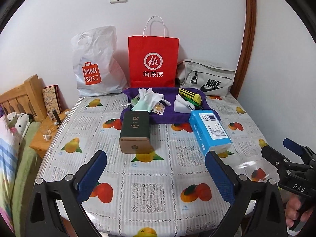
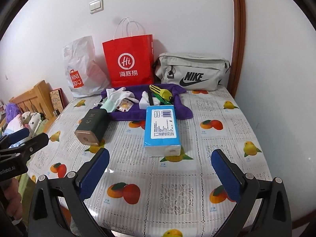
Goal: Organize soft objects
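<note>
**On the purple cloth, soft things gathered**

At the far side of the desk [image 1: 150, 179], white gloves [image 1: 152, 96] lie on a purple cloth [image 1: 169, 116], a blue tissue pack [image 2: 162, 129] and green tin [image 1: 135, 131] just before it. The left hand-held gripper [image 1: 156, 175] and right hand-held gripper [image 2: 161, 175] are both released, jaws wide, nothing between them.

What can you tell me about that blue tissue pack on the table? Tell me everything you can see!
The blue tissue pack is a soft block wrapped in shiny blue plastic, with a white label carrying a barcode and small print on top. Its near end shows white tissue through the wrap. It lies flat on the fruit-patterned tablecloth, its far end at or over the edge of the purple cloth. Nothing is gripping it.
</note>
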Demonstrator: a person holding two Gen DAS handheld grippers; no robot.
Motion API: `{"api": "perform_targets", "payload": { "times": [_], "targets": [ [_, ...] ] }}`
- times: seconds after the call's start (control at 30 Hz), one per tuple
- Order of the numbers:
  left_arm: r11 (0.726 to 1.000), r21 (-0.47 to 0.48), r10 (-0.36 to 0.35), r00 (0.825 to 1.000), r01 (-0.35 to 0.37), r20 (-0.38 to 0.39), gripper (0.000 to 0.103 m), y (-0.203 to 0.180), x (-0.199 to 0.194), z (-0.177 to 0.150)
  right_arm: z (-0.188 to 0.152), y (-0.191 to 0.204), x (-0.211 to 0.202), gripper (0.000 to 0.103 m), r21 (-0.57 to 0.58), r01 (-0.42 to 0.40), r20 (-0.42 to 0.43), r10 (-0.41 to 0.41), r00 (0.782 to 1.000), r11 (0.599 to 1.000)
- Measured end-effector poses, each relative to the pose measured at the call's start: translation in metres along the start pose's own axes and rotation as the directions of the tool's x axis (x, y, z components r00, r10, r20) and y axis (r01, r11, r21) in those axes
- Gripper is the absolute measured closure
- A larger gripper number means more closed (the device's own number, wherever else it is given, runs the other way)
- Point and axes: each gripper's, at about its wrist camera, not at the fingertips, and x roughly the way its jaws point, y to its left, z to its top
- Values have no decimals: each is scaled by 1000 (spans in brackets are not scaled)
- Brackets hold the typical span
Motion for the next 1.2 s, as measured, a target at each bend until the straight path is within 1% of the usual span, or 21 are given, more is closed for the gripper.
{"api": "perform_targets", "payload": {
  "times": [0.27, 0.57, 1.2],
  "targets": [
    [1000, -23, -21, 1000, 21, 8, 2, 4, -13, -3, -3, 7, -11, 1, -13, -6, 7, 6, 1000, 1000],
    [1000, -18, -3, 1000, 4, 21, 2, 5, -20, -5, -4, 7, -16, 1, -4, -16, 10, 16, 1000, 1000],
    [1000, -14, -2, 1000, 3, 24, 2, 3, -23, -5, -5, 6, -18, 1, 4, -23, 12, 23, 1000, 1000]
  ]
}}
